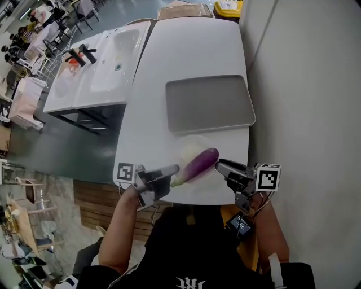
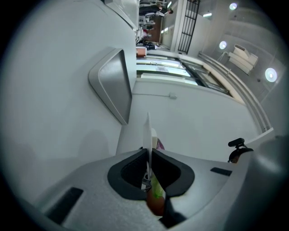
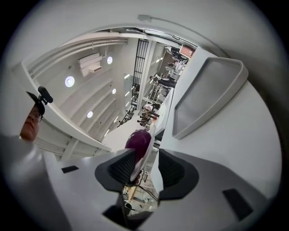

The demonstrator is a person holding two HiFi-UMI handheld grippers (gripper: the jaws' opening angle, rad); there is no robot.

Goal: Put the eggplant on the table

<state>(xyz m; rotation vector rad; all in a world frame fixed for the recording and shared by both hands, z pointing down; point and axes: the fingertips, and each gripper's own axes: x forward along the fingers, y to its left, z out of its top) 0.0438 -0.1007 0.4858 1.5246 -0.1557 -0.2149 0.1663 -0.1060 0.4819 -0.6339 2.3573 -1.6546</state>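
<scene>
Grey tray (image 1: pixel 210 103), white plate (image 1: pixel 189 145), white sink (image 1: pixel 113 59), black faucet (image 1: pixel 82 55), yellow bin (image 1: pixel 228 7)

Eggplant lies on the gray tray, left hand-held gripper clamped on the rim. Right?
Not quite. The eggplant lies on a white plate, not on the gray tray, which sits beyond it. The left hand-held gripper is clamped on the plate's rim. The head view shows this.
</scene>
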